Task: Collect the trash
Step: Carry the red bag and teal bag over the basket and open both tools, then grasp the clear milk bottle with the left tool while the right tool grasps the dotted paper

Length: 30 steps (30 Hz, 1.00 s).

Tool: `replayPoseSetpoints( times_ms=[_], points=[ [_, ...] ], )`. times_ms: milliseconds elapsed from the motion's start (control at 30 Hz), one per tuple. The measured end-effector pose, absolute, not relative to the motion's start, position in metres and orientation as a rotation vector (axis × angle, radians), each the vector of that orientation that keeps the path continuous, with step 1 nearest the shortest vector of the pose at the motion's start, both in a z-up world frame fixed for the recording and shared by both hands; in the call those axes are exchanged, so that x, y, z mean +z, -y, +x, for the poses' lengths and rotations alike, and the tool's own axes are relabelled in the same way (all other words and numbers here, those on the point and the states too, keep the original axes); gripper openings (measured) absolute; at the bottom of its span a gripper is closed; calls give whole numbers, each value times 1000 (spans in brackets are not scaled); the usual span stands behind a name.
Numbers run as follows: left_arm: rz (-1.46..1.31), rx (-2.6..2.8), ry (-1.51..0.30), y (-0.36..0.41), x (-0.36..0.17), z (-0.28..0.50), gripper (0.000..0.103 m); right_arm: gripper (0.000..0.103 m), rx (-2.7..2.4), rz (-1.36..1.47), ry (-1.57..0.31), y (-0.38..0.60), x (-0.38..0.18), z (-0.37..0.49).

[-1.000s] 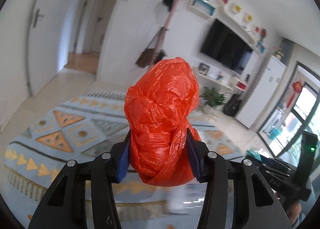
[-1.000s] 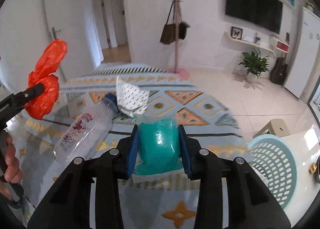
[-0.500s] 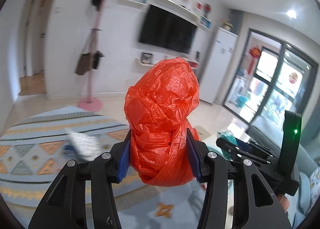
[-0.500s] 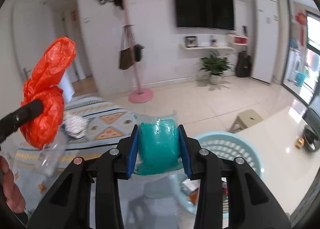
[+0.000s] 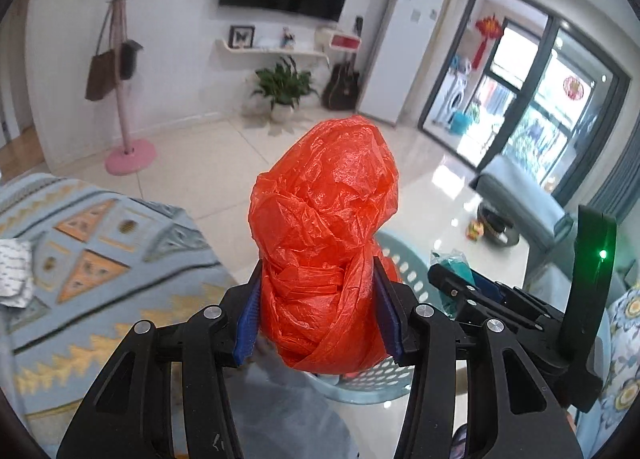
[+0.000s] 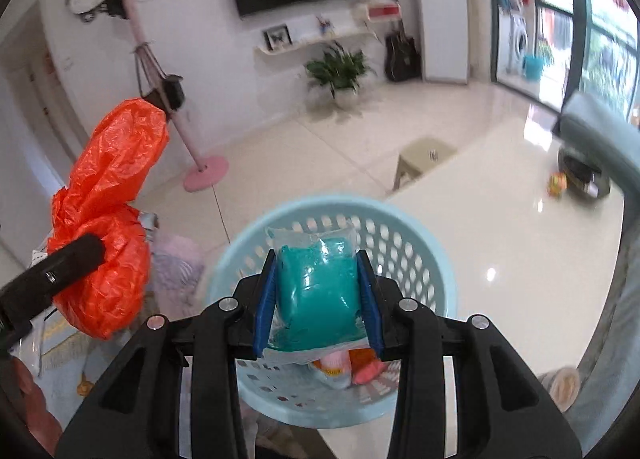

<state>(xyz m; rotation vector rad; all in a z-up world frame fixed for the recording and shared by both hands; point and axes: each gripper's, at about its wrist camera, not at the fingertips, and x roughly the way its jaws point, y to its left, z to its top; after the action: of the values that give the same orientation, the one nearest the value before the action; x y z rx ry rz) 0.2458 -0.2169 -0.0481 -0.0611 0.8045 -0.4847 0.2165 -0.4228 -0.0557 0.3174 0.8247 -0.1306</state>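
My left gripper is shut on a crumpled orange plastic bag, held in the air; the bag also shows at the left of the right wrist view. My right gripper is shut on a teal packet in clear wrap, held right above the open top of a light blue perforated basket. The basket holds some trash, including a pink piece. In the left wrist view the basket lies just behind the orange bag, with my right gripper to its right.
A patterned blue rug with a white dotted wrapper lies at the left. A pink coat stand, a potted plant, a beige stool and a glossy white table surround the basket.
Both grippers have swung right, away from the rug and bottle, toward the basket. The teal packet is now over the basket. Both grips are unchanged.
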Motion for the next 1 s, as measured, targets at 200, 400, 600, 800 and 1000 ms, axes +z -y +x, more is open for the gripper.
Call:
replayPoseSetpoints(
  times_ms=[200,400,600,800,1000],
  points=[
    [-8,-472,-822,235,-71,255,65,39,-129,357,-904,431,-87,229],
    [-51,-488,-821,229,-71,253,80,50,-124,376,-908,432,-92,227],
    [-57,-445,-792,211,-67,239,82,50,-103,369,-897,420,-83,216],
    [-81,-408,-729,178,-45,213,82,50,-48,331,-848,394,-54,209],
    [-120,-326,-654,133,-12,183,85,50,36,275,-795,346,-22,203]
  ],
)
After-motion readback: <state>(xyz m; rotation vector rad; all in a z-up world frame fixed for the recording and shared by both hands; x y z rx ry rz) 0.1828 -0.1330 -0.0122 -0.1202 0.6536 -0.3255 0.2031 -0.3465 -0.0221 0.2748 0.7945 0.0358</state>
